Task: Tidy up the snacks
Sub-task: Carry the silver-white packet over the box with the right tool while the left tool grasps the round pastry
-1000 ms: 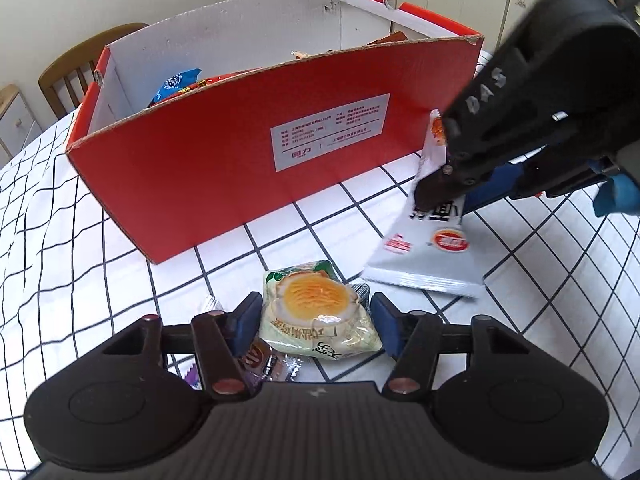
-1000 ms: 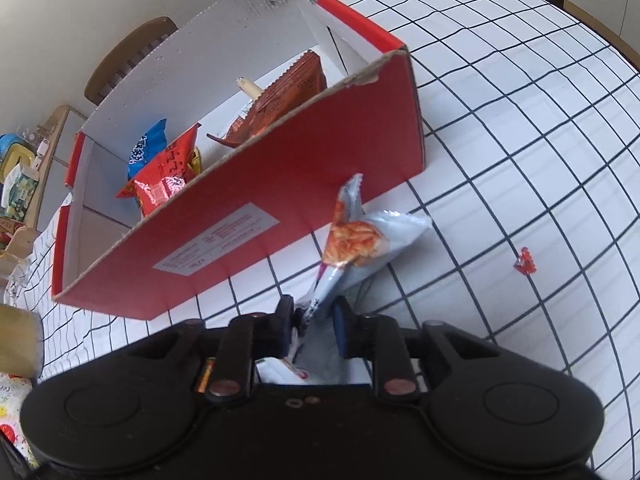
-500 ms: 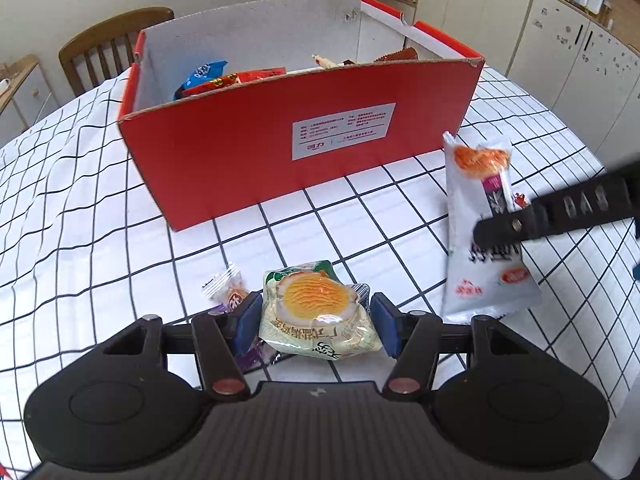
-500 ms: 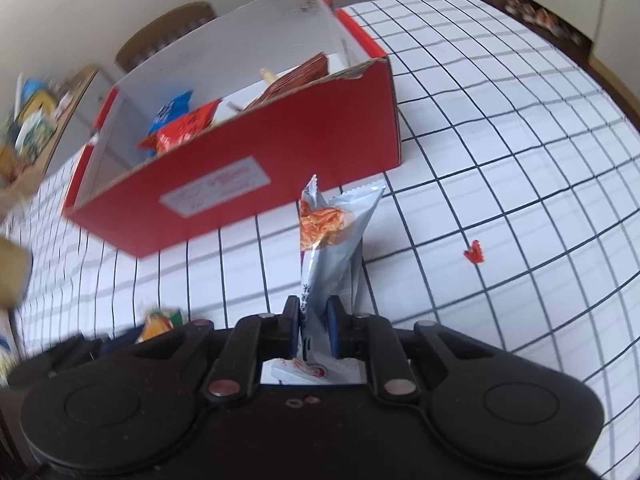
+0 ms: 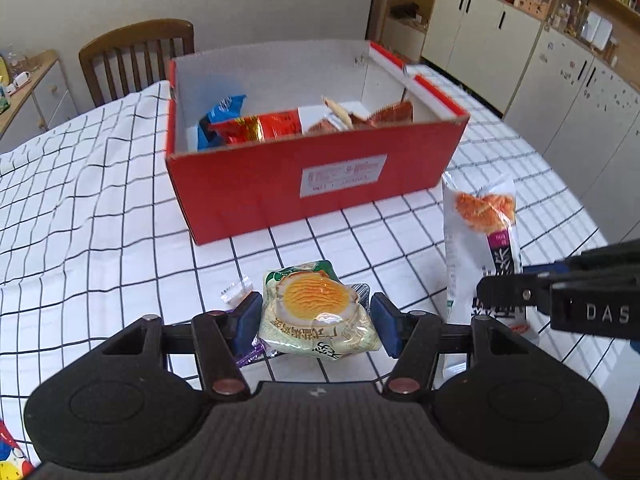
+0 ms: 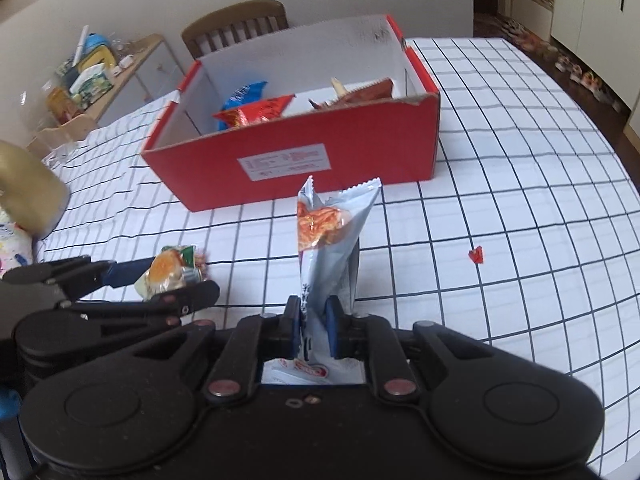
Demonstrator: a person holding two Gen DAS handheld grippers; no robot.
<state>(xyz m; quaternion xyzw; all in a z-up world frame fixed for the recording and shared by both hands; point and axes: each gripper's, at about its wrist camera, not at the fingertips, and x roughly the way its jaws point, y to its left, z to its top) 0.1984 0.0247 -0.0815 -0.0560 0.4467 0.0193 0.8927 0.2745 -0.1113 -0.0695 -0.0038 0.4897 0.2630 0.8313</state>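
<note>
Silver pouch [image 6: 332, 240] and round cake pack [image 5: 318, 312] were lifted off the table since a second before. My right claw [image 6: 313, 330] clamped the pouch, my left claw [image 5: 316, 322] the pack. Both hung short of the red box [image 5: 320, 176], ready for loading.

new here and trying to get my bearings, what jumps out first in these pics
The big red box at the middle of the checked tablecloth draws the eye, open-topped with several snack packets inside. In front of it, each claw holds a snack: the left claw a round pastry packet, the right claw a tall silver snack bag standing upright.
</note>
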